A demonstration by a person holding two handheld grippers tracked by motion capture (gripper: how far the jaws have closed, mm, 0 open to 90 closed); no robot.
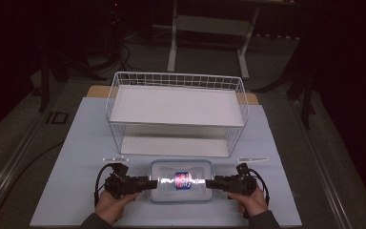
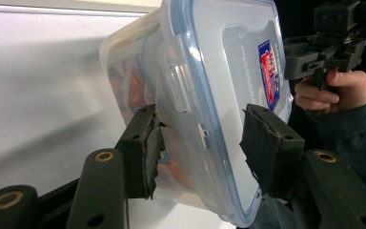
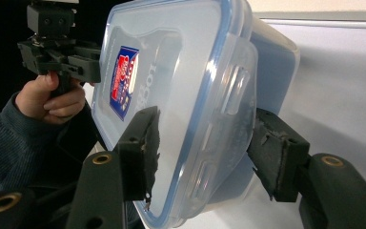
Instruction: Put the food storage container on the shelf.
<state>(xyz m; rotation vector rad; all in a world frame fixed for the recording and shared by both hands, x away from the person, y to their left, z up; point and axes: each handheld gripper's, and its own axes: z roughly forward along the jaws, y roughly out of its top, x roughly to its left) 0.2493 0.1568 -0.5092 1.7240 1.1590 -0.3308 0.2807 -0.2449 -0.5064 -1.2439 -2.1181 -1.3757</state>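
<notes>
Container [image 1: 181,181], clear plastic with blue-trimmed lid and red-blue label, sits near front edge of table [image 1: 66,157], midway between sides. Left gripper [image 1: 153,182] at container's left end, jaws spread either side of lid rim and latch, not clearly pressing. Right gripper [image 1: 208,183] at container's right end, jaws likewise apart around rim. Each held by hand. White wire basket [image 1: 176,112] stands behind container, toward table's back edge.
</notes>
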